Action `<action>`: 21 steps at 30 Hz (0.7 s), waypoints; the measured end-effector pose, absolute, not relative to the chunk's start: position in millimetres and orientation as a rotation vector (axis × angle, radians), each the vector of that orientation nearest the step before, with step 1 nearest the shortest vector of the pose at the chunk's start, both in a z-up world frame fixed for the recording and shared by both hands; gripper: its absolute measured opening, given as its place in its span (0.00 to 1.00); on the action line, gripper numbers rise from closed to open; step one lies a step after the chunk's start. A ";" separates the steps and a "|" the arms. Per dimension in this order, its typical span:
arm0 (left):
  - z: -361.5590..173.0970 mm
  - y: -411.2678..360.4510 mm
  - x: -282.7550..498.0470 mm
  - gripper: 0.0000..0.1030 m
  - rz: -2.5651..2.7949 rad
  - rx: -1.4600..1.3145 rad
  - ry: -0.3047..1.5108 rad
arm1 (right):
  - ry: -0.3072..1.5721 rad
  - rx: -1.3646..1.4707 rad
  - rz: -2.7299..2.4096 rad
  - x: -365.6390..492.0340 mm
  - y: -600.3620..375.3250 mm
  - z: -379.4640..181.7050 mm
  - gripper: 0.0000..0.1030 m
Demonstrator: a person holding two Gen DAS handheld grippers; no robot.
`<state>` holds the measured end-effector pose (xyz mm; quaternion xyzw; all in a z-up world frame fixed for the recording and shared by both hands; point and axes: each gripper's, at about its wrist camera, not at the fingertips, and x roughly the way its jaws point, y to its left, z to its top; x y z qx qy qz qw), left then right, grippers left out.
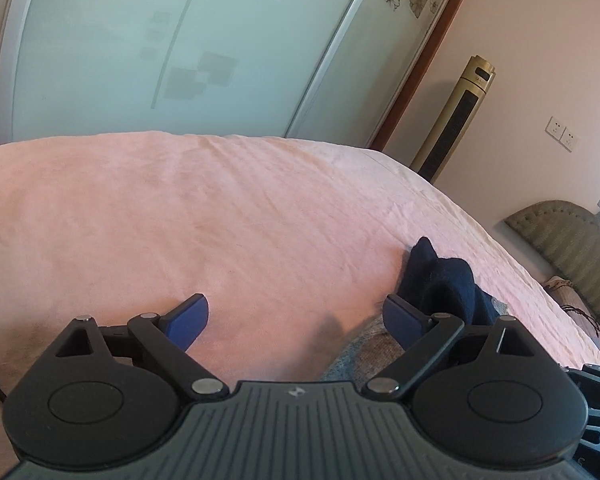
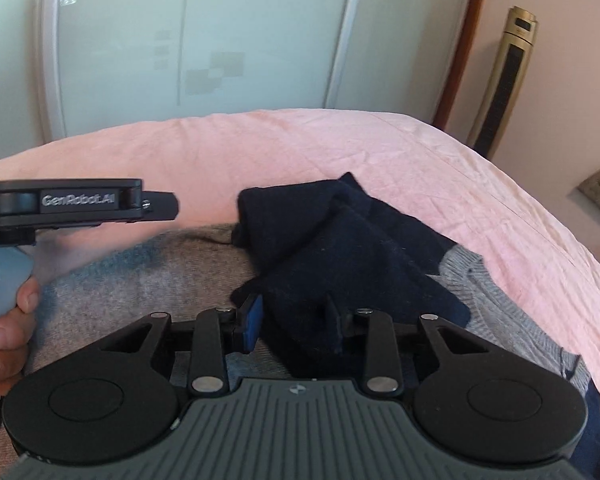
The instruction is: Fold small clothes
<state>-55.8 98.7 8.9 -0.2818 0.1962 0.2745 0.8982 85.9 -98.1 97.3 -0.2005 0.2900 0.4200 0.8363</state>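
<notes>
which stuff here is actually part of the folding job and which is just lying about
Part of the job:
- grey and navy knitted sweater
- right tool, closed on its navy fold
- left tool, open
- pink bedspread, the work surface

Just there:
- gold tower fan
- frosted sliding wardrobe door
- white wall sockets

The bedspread (image 2: 380, 148) is soft, matt pink cloth, lightly creased. On it at the frame's centre lies a sweater (image 2: 340, 248) of fuzzy navy and grey knit, ribbed at its grey edge. The right gripper (image 2: 292, 324) is matt black plastic with shiny metal pins and smooth blue pads. Frosted glass doors (image 1: 140, 48) across the top look smooth and faintly glossy
</notes>
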 end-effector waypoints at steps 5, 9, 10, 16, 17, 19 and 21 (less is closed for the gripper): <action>8.7 98.3 -55.0 0.93 0.568 -0.579 0.408 | 0.577 -0.468 0.890 76.2 -93.3 92.5 0.33; 8.7 98.3 -54.7 0.94 0.568 -0.578 0.408 | 0.578 -0.410 0.870 83.0 -92.8 92.3 0.08; 8.7 98.2 -54.8 0.94 0.568 -0.578 0.408 | 0.584 -0.363 0.875 86.6 -96.8 94.2 0.07; 8.8 97.9 -54.7 0.94 0.569 -0.578 0.408 | 0.591 0.030 0.777 113.6 -150.0 113.6 0.07; 8.7 97.9 -54.9 0.94 0.569 -0.578 0.408 | 0.573 0.119 0.745 117.3 -168.7 119.0 0.07; 8.8 97.7 -54.8 0.94 0.569 -0.578 0.408 | 0.544 0.295 0.678 121.6 -215.9 125.9 0.07; 8.9 97.6 -54.8 0.94 0.569 -0.578 0.408 | 0.531 0.416 0.593 119.9 -265.5 123.0 0.07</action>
